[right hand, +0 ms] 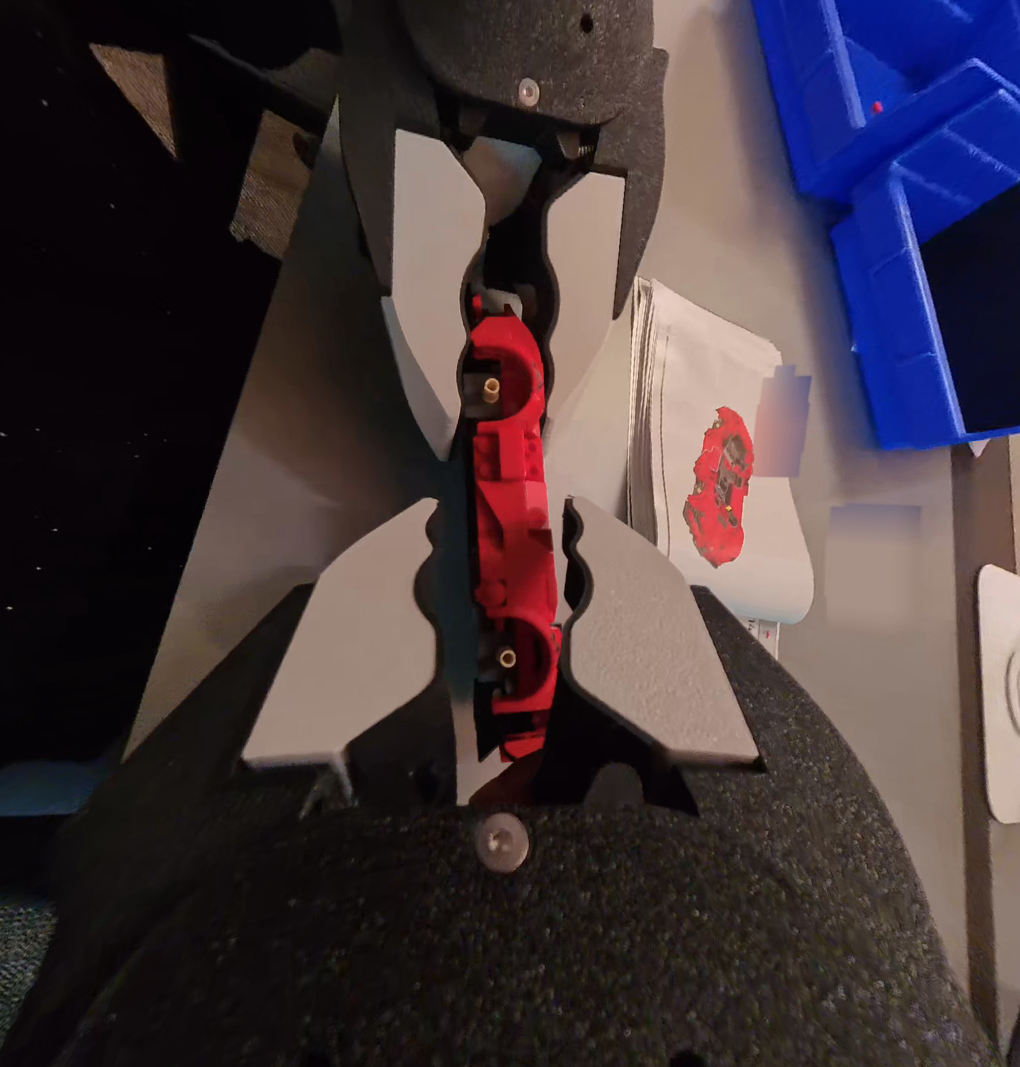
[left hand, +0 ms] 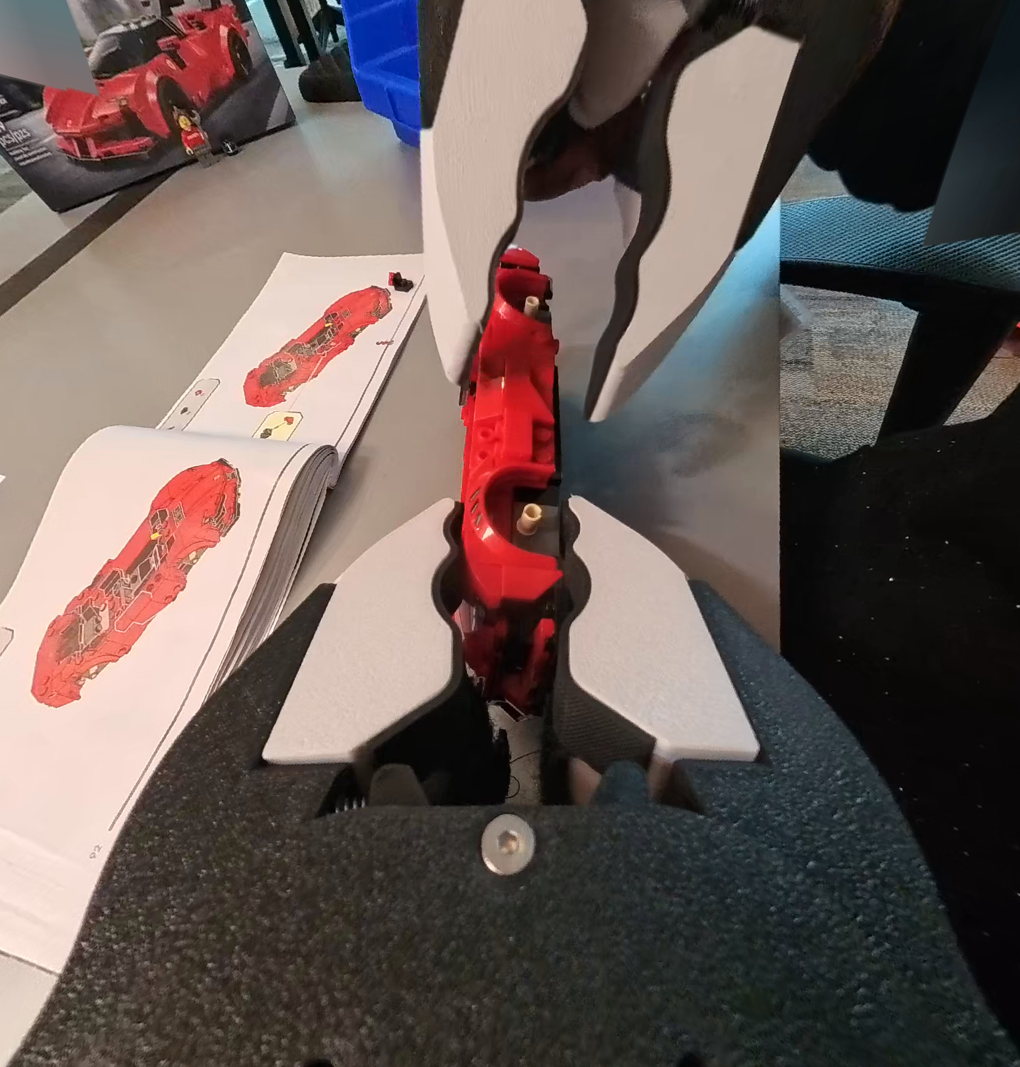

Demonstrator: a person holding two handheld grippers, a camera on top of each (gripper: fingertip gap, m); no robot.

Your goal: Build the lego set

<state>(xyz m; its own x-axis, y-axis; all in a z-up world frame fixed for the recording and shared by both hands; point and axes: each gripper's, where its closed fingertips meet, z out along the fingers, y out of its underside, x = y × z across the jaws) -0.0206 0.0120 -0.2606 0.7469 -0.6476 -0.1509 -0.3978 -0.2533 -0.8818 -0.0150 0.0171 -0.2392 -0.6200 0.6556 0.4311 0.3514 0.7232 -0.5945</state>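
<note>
1. An office or lab workspace is suggested by the smooth grey table (left hand: 276,231) and the carpeted floor (left hand: 842,346) beside it.
2. A black mesh office chair (left hand: 911,519) is seen at the table's edge.
3. Blue plastic storage bins (right hand: 923,242) are stacked on the table, as at a workbench.

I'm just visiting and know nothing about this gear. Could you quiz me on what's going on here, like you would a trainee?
1. True or false: the red toy car is lying flat on the table.
2. What lies open to the left of the car in the left wrist view?
3. Which hand-held gripper grips the car: A left, B right, C both?

Key: 1 false, it is held on its side between both grippers. 2 the instruction booklet. 3 C.
</note>
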